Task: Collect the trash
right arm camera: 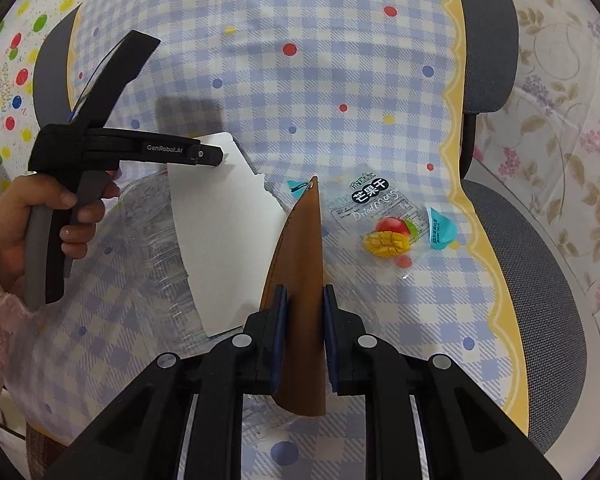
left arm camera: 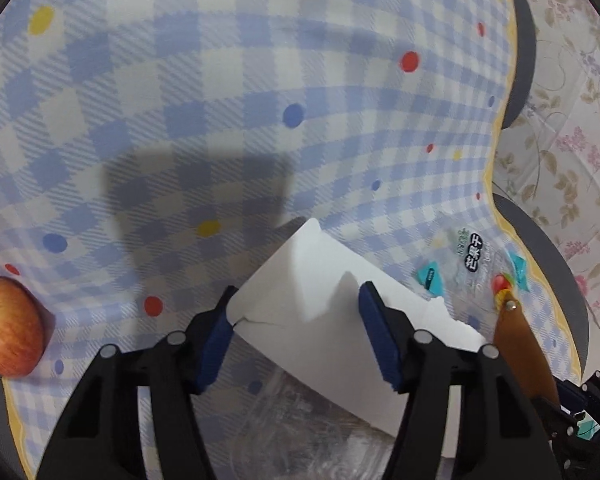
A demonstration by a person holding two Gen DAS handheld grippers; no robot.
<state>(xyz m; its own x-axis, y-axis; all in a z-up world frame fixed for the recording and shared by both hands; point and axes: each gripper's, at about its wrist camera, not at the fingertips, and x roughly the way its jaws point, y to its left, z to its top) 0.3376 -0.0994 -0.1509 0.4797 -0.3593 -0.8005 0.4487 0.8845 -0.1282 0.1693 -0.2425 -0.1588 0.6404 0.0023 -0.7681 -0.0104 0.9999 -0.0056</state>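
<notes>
My left gripper [left arm camera: 296,320] holds a white torn paper sheet [left arm camera: 320,308] between its blue pads, above a clear plastic bottle [left arm camera: 300,432]. In the right wrist view the left gripper [right arm camera: 216,154] grips the sheet's [right arm camera: 228,232] top edge, and the bottle [right arm camera: 152,220] lies under it. My right gripper [right arm camera: 305,300] is shut on a brown pointed strip [right arm camera: 300,280], whose tip also shows in the left wrist view [left arm camera: 520,344]. A clear dried mango wrapper [right arm camera: 388,220] lies on the checked cloth just right of the strip; it also shows in the left wrist view [left arm camera: 480,268].
A red apple [left arm camera: 10,328] sits at the cloth's left edge. The blue checked tablecloth [right arm camera: 340,80] has a yellow scalloped border. Grey chair backs [right arm camera: 488,40] stand beyond the right edge. Floral fabric [right arm camera: 560,140] lies further right.
</notes>
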